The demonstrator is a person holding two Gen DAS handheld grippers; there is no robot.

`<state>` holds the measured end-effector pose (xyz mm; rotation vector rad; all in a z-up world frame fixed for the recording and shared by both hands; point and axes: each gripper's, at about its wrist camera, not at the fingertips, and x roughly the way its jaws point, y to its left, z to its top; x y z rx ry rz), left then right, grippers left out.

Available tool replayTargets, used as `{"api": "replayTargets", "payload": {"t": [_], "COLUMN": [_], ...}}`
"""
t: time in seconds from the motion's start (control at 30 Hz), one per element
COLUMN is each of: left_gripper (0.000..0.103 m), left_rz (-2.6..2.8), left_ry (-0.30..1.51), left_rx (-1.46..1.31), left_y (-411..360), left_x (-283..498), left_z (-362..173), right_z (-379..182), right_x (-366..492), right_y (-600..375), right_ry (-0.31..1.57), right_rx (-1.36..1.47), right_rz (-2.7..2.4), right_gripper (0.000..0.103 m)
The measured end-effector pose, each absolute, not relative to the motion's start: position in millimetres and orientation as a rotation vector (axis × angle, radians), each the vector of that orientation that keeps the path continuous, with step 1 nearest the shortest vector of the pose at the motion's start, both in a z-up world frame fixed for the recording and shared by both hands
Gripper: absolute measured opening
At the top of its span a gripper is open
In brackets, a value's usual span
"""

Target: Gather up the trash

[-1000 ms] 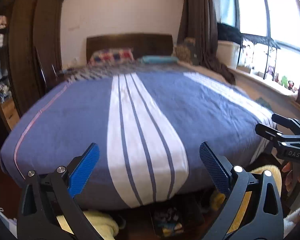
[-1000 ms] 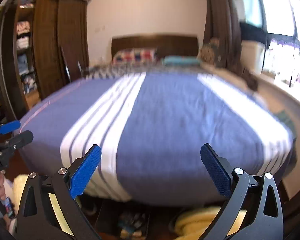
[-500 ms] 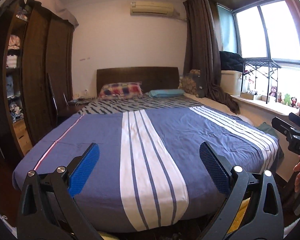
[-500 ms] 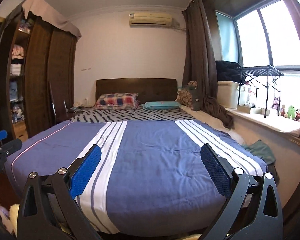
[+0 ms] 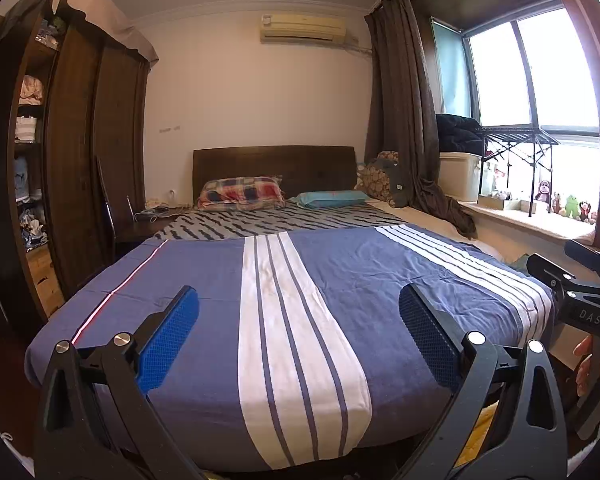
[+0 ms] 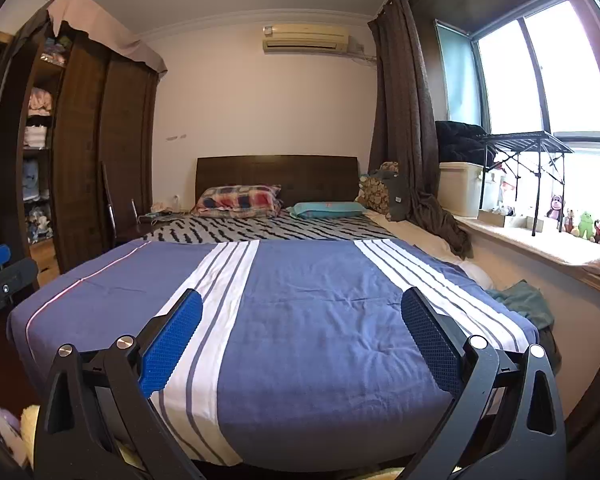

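While both grippers (image 5: pixel 298 316) (image 6: pixel 300 316) gape, the bed (image 5: pixel 340 280) fills the foreground.

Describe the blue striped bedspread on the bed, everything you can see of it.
The blue bedspread looks like soft woven cotton, lightly creased. It lies flat over the foot half of the bed and drapes over the near edge. Two bands of white with thin blue stripes run along it, and a thin pink line runs near its left side. Beyond its far edge a black-and-white patterned sheet shows. Neither gripper touches it.
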<state>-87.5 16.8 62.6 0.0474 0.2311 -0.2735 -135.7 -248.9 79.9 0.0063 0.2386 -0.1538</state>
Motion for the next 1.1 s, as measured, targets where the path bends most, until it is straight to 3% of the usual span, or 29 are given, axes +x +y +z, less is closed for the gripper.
{"api": "replayTargets", "payload": {"t": [1.1], "left_gripper": [0.095], "left_rz": [-0.262], "left_ry": [0.249], "left_rx": [0.04], "left_y": [18.4], "left_x": [-86.2], "left_z": [60.1], "right_z": [82.0], "right_x": [-134.6], "right_y": [-246.2], "right_ry": [0.242], "right_rx": [-0.007], "right_rz": [-0.141], "right_gripper": [0.1]}}
